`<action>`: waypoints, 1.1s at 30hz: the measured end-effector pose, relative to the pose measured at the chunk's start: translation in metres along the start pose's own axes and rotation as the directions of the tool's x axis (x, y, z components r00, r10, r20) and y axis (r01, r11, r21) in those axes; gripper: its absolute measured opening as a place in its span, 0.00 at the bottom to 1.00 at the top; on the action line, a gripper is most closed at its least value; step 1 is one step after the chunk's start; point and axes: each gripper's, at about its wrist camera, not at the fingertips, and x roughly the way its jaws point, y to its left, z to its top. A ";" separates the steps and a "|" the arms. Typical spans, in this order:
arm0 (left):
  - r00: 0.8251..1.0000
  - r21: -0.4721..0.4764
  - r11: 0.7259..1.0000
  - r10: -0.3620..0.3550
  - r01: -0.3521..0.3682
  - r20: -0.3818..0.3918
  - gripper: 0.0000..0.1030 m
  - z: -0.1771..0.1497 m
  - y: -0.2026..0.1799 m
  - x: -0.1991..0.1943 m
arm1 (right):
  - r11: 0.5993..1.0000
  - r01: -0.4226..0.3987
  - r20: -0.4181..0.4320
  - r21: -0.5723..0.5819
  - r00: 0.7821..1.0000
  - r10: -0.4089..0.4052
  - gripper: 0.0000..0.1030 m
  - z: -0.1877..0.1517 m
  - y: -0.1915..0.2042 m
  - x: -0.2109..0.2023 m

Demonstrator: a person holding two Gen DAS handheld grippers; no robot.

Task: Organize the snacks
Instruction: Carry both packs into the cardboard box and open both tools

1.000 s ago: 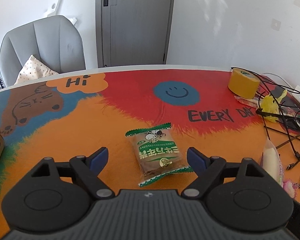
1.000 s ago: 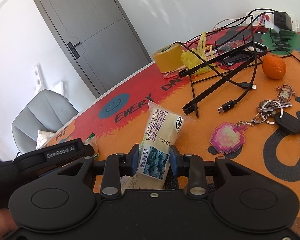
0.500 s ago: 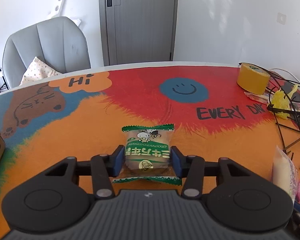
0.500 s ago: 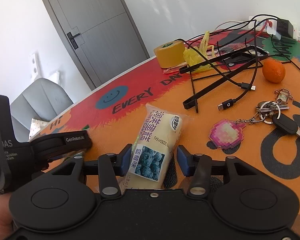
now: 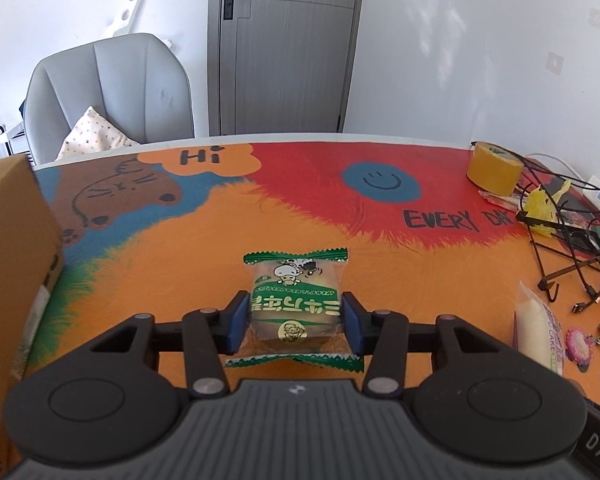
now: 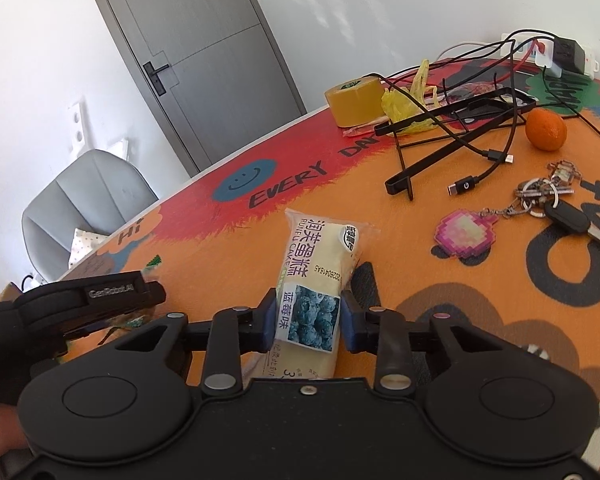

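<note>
Left gripper (image 5: 295, 322): blue pads clamped on both sides of a small square snack packet (image 5: 295, 304), clear film with green zigzag-cut seals, brown cake inside. The packet sits between the jaws, above the orange middle of the tabletop (image 5: 180, 264); whether its near seal touches the surface I cannot tell.

Right gripper (image 6: 308, 318): jaws closing, pads pressing the near end of a long cream cake packet (image 6: 316, 276), glossy wrapper, blueberry photo on the label. Its far end points away toward the red band. The same packet shows at the right edge of the left wrist view.

Tabletop: glossy printed cover in orange, red, blue and brown, with a smiley, "Hi" and "EVERY DAY" lettering; rounded far edge.

Far right is crowded: a yellow tape roll (image 5: 495, 174), a crumpled yellow bag (image 6: 406, 100), a black wire stand (image 6: 440, 128) tangled with black cables (image 6: 496, 156), an orange (image 6: 546, 130), a key bunch (image 6: 556, 204) with a pink pixel charm (image 6: 466, 234), and a power strip (image 6: 556, 56) at the wall.

Left edge: a cardboard box (image 5: 12, 264), matte brown, standing close beside the left gripper.

Beyond the far edge: a grey padded chair (image 5: 108, 92) holding a dotted cushion (image 5: 92, 138), a grey door (image 5: 284, 44), white walls.

The middle of the tabletop, ahead of both grippers, lies open up to the smiley.
</note>
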 end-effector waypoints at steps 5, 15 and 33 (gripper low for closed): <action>0.999 -0.010 1.000 -0.009 0.009 0.032 0.46 -0.005 0.017 -0.024 | 1.000 -0.004 0.025 0.007 1.000 0.004 0.31 -0.005 0.006 -0.012; 0.994 -0.036 0.999 -0.021 0.025 0.105 0.46 -0.012 0.045 -0.069 | 1.000 -0.013 0.078 -0.011 0.997 0.014 0.31 -0.014 0.025 -0.038; 0.971 -0.095 0.994 -0.024 0.048 0.239 0.46 -0.009 0.095 -0.144 | 0.991 -0.098 0.156 -0.095 0.981 0.112 0.31 -0.014 0.077 -0.082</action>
